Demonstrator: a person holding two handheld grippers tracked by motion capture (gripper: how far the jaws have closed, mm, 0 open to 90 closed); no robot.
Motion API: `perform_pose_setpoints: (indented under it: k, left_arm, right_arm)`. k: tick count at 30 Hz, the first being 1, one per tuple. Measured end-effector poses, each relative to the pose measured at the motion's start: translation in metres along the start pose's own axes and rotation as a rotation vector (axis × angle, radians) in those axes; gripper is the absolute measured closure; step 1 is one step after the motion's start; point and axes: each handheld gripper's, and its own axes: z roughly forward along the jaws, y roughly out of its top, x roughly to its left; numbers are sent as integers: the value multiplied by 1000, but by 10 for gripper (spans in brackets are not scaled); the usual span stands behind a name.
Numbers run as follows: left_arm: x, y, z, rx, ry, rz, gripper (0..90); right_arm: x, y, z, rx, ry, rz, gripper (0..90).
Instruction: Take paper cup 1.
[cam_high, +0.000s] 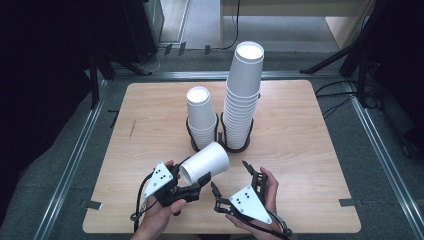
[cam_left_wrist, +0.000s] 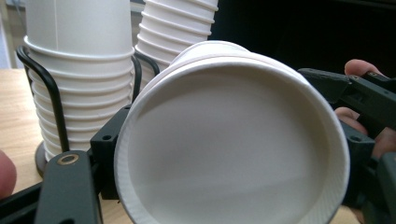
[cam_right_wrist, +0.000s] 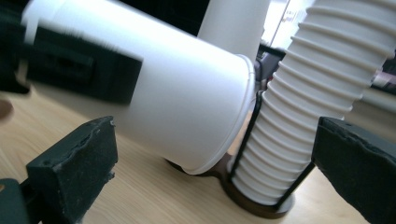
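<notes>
Left gripper (cam_high: 196, 184): clamped on a white paper cup (cam_high: 205, 163) — held tilted, mouth toward it.
Right gripper (cam_high: 231, 181): jaws spread wide — nothing gripped, cup just beside.
Beyond both: two cup stacks (cam_high: 242, 95).

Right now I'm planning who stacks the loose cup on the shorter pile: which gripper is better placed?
Left. The left gripper already clamps the paper cup just before the shorter stack; the right gripper is open and empty.
</notes>
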Motion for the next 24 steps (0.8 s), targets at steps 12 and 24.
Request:
perform_pose_setpoints:
  k: [12, 24]
  left_arm:
    - [-8, -5, 3, -44, 3, 32, 217]
    - [-15, -11, 5, -85, -1, 38, 218]
  right_arm:
    - [-18, 13, -4, 70, 52, 563, 0]
    - [-24, 10, -4, 108, 135, 951, 0]
